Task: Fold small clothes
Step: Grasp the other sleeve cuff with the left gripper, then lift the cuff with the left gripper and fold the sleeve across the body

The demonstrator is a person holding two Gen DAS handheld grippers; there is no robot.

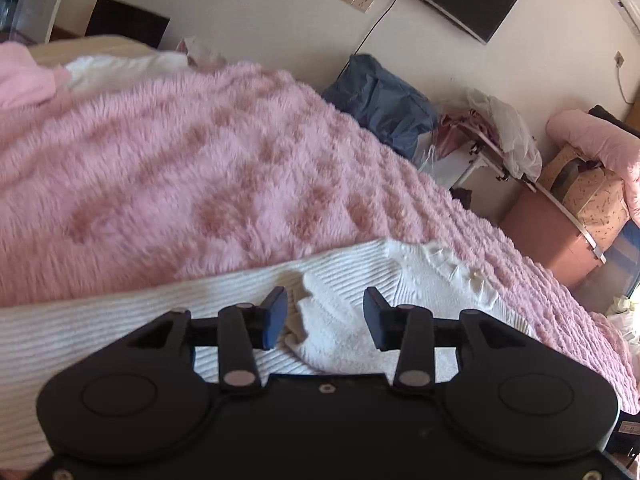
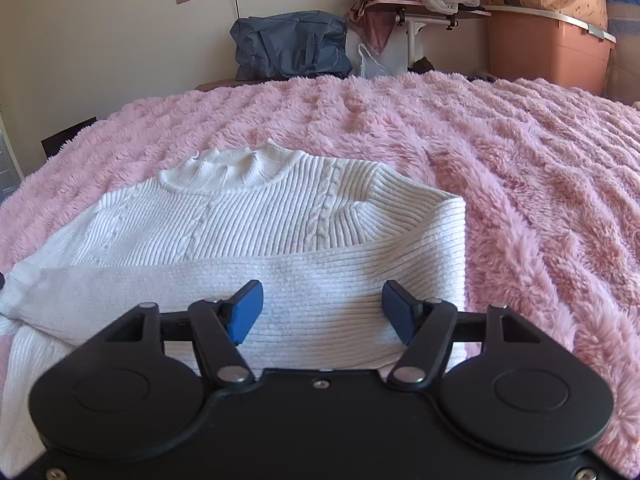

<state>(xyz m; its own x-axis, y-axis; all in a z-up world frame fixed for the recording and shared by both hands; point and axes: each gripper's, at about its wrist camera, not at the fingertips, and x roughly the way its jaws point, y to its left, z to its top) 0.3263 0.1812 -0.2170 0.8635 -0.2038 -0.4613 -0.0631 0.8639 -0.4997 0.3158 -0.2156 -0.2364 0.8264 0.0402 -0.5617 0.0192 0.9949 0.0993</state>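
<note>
Two low, close wrist views sharing white sweater point(image 1: 348, 276) point(image 2: 256, 240).

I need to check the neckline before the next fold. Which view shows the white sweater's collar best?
The right wrist view: the white ribbed knit sweater faces the camera, its collar fully visible with one sleeve folded across. The left wrist view shows only a rumpled edge of it beyond the open tongs.
</note>
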